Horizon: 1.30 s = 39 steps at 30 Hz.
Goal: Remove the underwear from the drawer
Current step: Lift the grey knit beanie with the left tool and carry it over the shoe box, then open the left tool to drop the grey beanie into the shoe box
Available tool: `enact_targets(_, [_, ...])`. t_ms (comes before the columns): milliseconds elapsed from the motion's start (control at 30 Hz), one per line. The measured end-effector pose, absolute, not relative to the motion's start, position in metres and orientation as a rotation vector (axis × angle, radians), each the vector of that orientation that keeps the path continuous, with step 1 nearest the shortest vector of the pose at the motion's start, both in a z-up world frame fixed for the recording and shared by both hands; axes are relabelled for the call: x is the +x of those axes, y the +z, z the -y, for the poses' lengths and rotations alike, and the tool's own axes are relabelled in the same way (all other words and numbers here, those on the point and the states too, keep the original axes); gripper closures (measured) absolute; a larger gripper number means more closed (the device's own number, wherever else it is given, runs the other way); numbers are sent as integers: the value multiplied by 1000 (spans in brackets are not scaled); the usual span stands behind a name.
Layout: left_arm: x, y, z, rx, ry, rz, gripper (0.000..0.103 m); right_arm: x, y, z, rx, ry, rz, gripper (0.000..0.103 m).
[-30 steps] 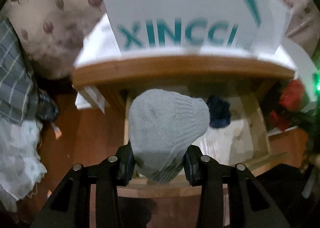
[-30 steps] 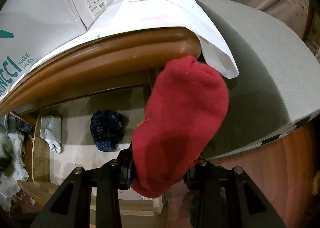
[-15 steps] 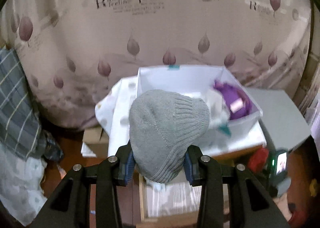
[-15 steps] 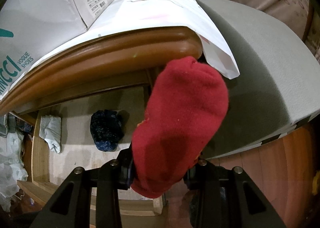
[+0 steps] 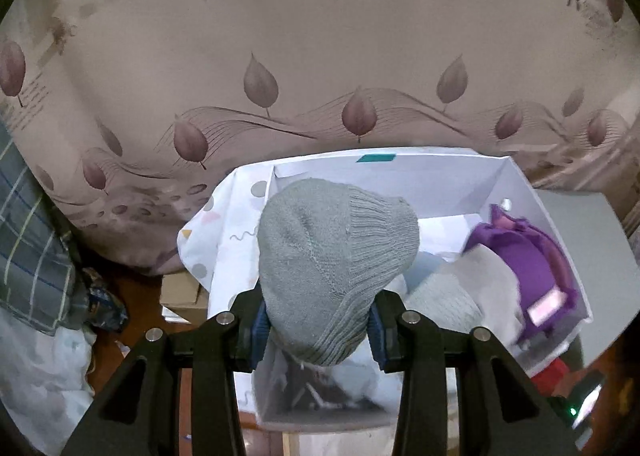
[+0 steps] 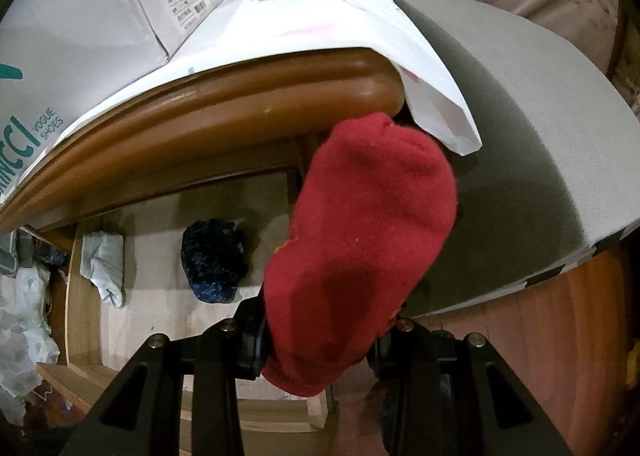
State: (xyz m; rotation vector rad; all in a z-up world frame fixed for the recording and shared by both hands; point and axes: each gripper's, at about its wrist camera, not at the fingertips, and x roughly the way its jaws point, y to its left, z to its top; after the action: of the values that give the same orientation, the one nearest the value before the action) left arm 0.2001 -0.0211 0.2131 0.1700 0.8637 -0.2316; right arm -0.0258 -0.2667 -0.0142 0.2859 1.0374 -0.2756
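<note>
Both sets of jaws are clamped on knitted bundles. We hold the left gripper [image 5: 316,330] closed around a grey ribbed knit piece [image 5: 336,276], its blue pads [image 5: 259,326] pressed into the fabric on either side. We cannot tell from the weave whether it is underwear or a sock. It hangs over an open white box [image 5: 520,191] that sits on a white sheet with pastel shapes [image 5: 232,232]. Inside the box lie a purple garment [image 5: 532,272] with a pale label and, beside it, another grey knit item [image 5: 444,296]. Behind the box hangs a beige curtain [image 5: 320,67] printed with leaves and lettering. At the left edge we see plaid fabric [image 5: 28,256].

We hold the right gripper [image 6: 320,348] shut on a red fleecy piece [image 6: 360,256], which stands up between the fingers and hides much of the view. Below it the wooden drawer [image 6: 82,296] is pulled out from under the rounded wooden top [image 6: 240,95]. On the drawer's pale lining lie a dark blue speckled bundle [image 6: 214,260] near the middle and a light blue folded piece [image 6: 102,264] against the left wall, well apart from each other. On the top sits the white shoe box [image 6: 80,27] with teal print on the same sheet. A grey padded surface [image 6: 520,135] fills the right side.
</note>
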Motion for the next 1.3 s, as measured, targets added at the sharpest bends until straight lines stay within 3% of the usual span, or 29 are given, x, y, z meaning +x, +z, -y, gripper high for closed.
enact_targets(400, [234, 160, 27, 192, -221, -964, 66, -24, -14, 266, 285, -270, -1047, 66])
enact_targets(500, [234, 157, 33, 225, -204, -967, 61, -24, -14, 266, 287, -270, -1050, 66])
enact_targets(700, [230, 160, 30, 175, -210, -956, 55, -23, -14, 265, 279, -271, -1051, 66])
enact_targets(967, [217, 171, 27, 142, -221, -921, 40, -23, -15, 264, 277, -273, -1046, 66])
enact_targets(1300, [152, 192, -4, 118, -173, -780, 35, -22, -18, 266, 268, -278, -1046, 66])
